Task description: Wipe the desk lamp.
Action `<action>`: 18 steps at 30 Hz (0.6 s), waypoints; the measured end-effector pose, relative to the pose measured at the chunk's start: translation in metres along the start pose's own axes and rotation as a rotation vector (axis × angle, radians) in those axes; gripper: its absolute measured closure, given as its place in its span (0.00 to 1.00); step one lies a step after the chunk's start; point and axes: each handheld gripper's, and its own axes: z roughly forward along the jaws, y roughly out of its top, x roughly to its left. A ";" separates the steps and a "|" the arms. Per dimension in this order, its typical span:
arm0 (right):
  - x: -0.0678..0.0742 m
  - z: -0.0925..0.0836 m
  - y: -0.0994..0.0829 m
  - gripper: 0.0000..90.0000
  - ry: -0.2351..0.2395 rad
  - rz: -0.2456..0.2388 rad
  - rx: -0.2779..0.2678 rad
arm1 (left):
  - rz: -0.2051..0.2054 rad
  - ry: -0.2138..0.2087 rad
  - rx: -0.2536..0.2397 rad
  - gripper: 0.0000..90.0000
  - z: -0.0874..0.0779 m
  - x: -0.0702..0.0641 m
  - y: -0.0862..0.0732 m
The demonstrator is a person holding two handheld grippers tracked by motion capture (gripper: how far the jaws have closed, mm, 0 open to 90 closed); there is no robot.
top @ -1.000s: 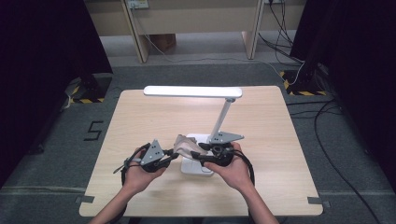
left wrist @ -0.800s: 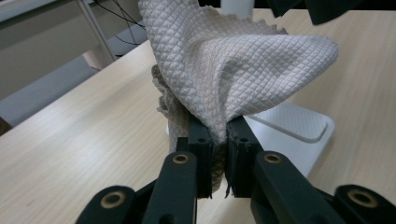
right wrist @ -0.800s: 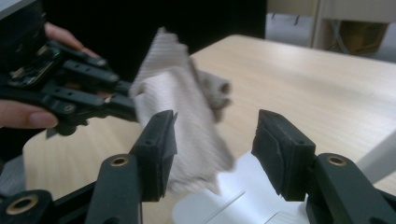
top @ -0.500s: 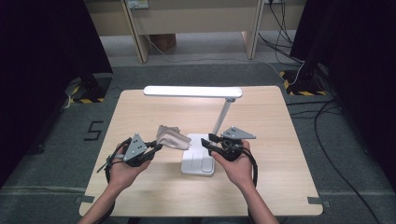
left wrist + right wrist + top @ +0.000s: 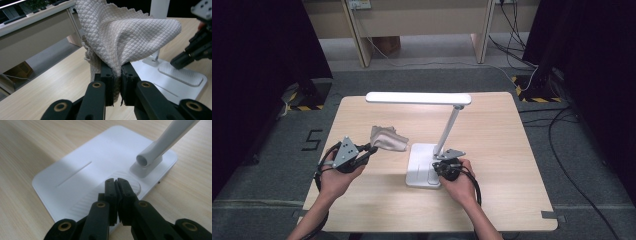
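1. The left gripper (image 5: 371,148) is being kept closed on a beige waffle-weave cloth (image 5: 387,138); in the left gripper view the fabric (image 5: 120,37) is being pinched between the two black jaws, with the rest of it bunching up and spreading above them.
2. The right gripper (image 5: 438,167) has just been closing, and in the right gripper view (image 5: 117,181) its jaws are being held pressed together with nothing between them, the tips resting on or just over the round ribbed pad of the lamp base (image 5: 82,177).
3. A dark figure "5" (image 5: 312,139) is being shown on the grey floor at centre left of the high view; no other writing is being read.
4. The cloth is being carried at left of centre in the high view, just up and right of the left gripper and raised off the table (image 5: 492,130).
5. The white desk lamp (image 5: 418,98) is being seen at frame centre, its base (image 5: 419,165) lying just left of the right gripper and right of the cloth, apart from it.
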 end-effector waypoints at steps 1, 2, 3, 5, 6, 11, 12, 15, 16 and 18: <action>0.001 0.000 0.001 0.97 -0.003 0.004 0.005 | -0.002 0.008 -0.009 0.91 -0.001 0.003 0.003; 0.001 0.000 0.001 0.97 -0.003 0.004 0.005 | -0.002 0.008 -0.009 0.92 -0.001 0.003 0.003; 0.001 0.000 0.001 0.97 -0.007 -0.008 0.007 | -0.001 0.012 -0.012 0.92 -0.002 0.004 0.005; 0.001 0.000 0.002 0.97 -0.007 -0.010 0.013 | 0.002 0.018 -0.020 0.92 -0.003 0.006 0.008; 0.002 0.000 0.002 0.97 -0.009 -0.016 0.015 | -0.001 0.022 -0.026 0.92 -0.004 0.008 0.010; 0.003 0.000 0.003 0.99 -0.011 -0.035 0.024 | -0.003 0.043 -0.048 0.92 -0.007 0.014 0.018; 0.003 0.000 0.003 0.99 -0.011 -0.035 0.024 | -0.007 0.047 -0.053 0.92 -0.008 0.015 0.019; 0.001 0.000 0.003 0.99 -0.005 -0.019 0.027 | -0.008 0.057 -0.062 0.91 -0.009 0.019 0.023; 0.001 0.000 0.003 0.99 0.002 -0.015 0.028 | -0.006 0.060 -0.065 0.91 -0.010 0.020 0.024; 0.000 0.000 0.003 0.99 0.007 -0.002 0.034 | -0.004 0.065 -0.071 0.92 -0.011 0.022 0.026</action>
